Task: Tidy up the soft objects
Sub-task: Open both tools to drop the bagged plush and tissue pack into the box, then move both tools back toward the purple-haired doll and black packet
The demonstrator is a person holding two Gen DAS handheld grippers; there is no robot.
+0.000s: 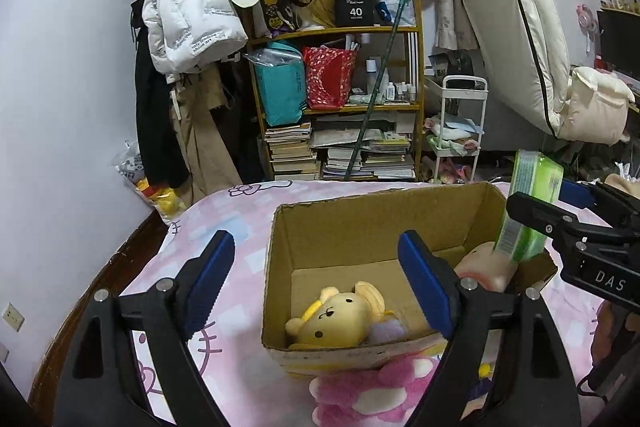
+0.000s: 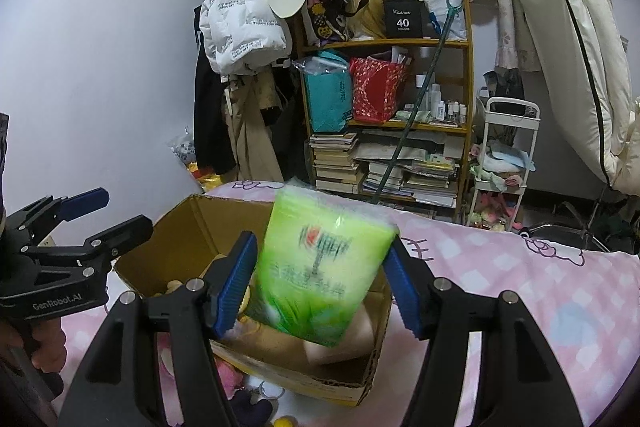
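Note:
An open cardboard box (image 1: 304, 227) stands on the pink bed. A yellow bear plush (image 1: 340, 315) and a pale pink soft thing (image 1: 486, 267) lie inside it. My left gripper (image 1: 320, 287) is open and empty, hovering over the box's near left side. My right gripper (image 2: 322, 283) holds a green tissue pack (image 2: 320, 267) between its blue pads (image 2: 236, 283), tilted over the box (image 2: 180, 231). The pack looks blurred. The pack also shows in the left wrist view (image 1: 528, 207) above the box's right corner. A pink plush (image 1: 372, 391) lies on the bed in front of the box.
A wooden shelf (image 1: 336, 107) of bags and books stands beyond the bed. Coats (image 1: 188, 27) hang to its left. A white cart (image 1: 460, 131) and a leaning mattress (image 1: 516, 27) are on the right. The pink bedsheet (image 2: 520, 287) extends right of the box.

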